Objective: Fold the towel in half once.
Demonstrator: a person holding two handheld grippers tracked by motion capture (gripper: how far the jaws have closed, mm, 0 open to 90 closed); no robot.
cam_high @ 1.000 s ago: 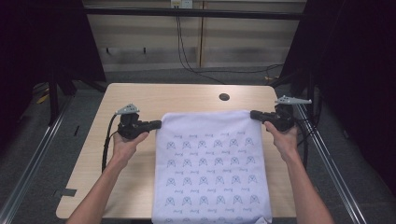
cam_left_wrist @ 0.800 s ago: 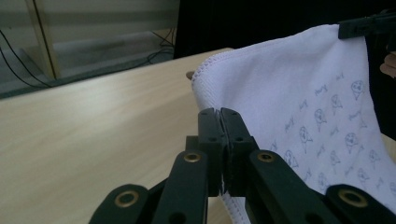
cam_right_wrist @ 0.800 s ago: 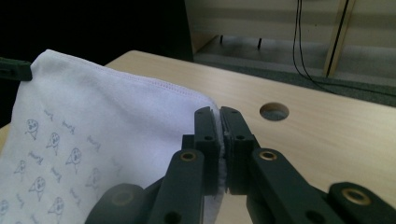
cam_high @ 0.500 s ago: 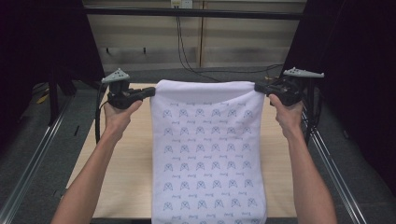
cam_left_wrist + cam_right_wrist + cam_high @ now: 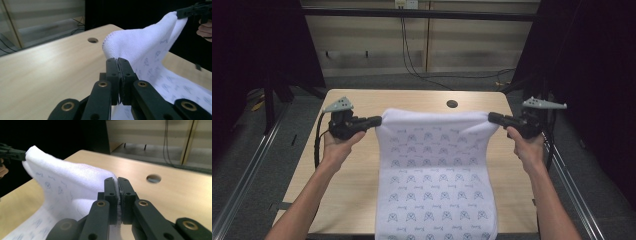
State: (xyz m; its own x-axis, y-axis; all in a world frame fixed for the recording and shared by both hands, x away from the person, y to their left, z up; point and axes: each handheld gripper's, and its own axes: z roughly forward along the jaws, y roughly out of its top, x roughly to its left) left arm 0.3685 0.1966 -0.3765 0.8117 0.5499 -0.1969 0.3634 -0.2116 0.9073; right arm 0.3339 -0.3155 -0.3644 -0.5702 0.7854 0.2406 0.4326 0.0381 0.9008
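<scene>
- The left gripper point(image 5: 376, 121) is sitting at about nine o'clock on the table point(image 5: 362, 100) in the high view, with its jaws clamping the far left corner of the white towel point(image 5: 437, 180).
- The right gripper point(image 5: 493, 118) is sitting at about three o'clock, its jaws pinching the far right corner of the same towel.
- The towel, printed with small blue figures, is hanging stretched between the two grippers along its far edge, which is dipping a little in the middle.
- From that raised edge the cloth is running toward six o'clock, lying down the middle of the table and passing over the near edge.
- In the left gripper view, the black jaws of the left gripper point(image 5: 117, 61) are pressing together with white cloth point(image 5: 145, 47) caught between the pads; the towel is rising toward two o'clock, where the other gripper point(image 5: 178, 13) is gripping its corner.
- In the right gripper view, the right gripper point(image 5: 117, 181) is showing its jaws closed on the towel point(image 5: 70, 182), which is sloping away toward ten o'clock to the other gripper point(image 5: 23, 155).
- A round hole point(image 5: 452, 104) in the wooden tabletop is showing at twelve o'clock, just beyond the towel's lifted edge and apart from it.
- The person's left hand point(image 5: 337, 145) and right hand point(image 5: 527, 147) are wrapping around the gripper handles, forearms coming in from six o'clock.
</scene>
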